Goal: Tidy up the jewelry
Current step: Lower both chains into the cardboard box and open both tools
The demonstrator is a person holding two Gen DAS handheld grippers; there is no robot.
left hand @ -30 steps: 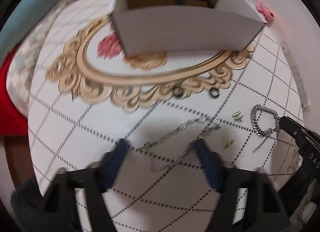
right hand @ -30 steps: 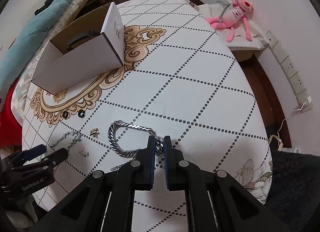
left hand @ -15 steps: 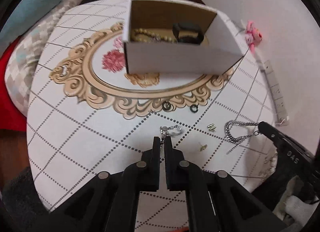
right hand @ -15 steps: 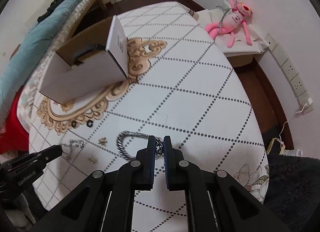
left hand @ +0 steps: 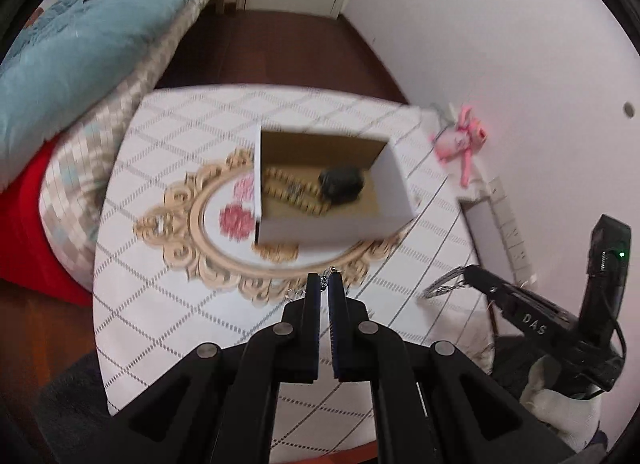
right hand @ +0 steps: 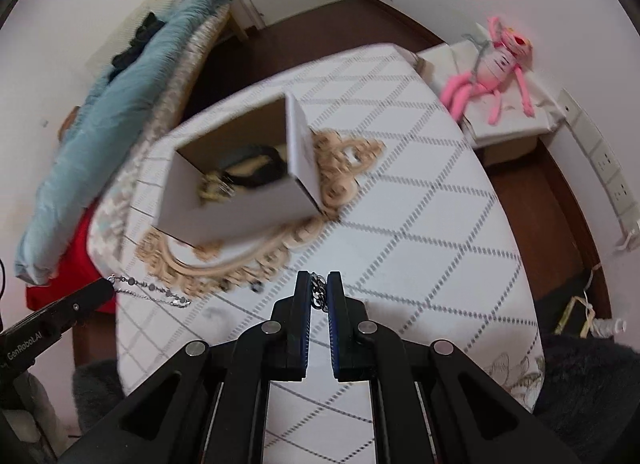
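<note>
A white table (right hand: 420,223) with a dotted diamond pattern and a gold scroll medallion fills the room's centre; a bed with a pale blue quilt (right hand: 120,111) lies at its 10 o'clock. On the medallion stands an open cardboard box (left hand: 332,223), holding a string of tan beads (left hand: 288,189) and a dark rounded object (left hand: 342,183). A pink plush toy (right hand: 492,67) sits on a low stand at the table's 2 o'clock. The right gripper (right hand: 319,288) is pressed onto a chunky silver chain bracelet (right hand: 318,292), held above the cloth at the box's 5 o'clock. The left gripper (left hand: 324,288) pinches a thin beaded silver necklace (right hand: 152,290), which hangs off the table, at the box's 7 o'clock in the right wrist view.
</note>
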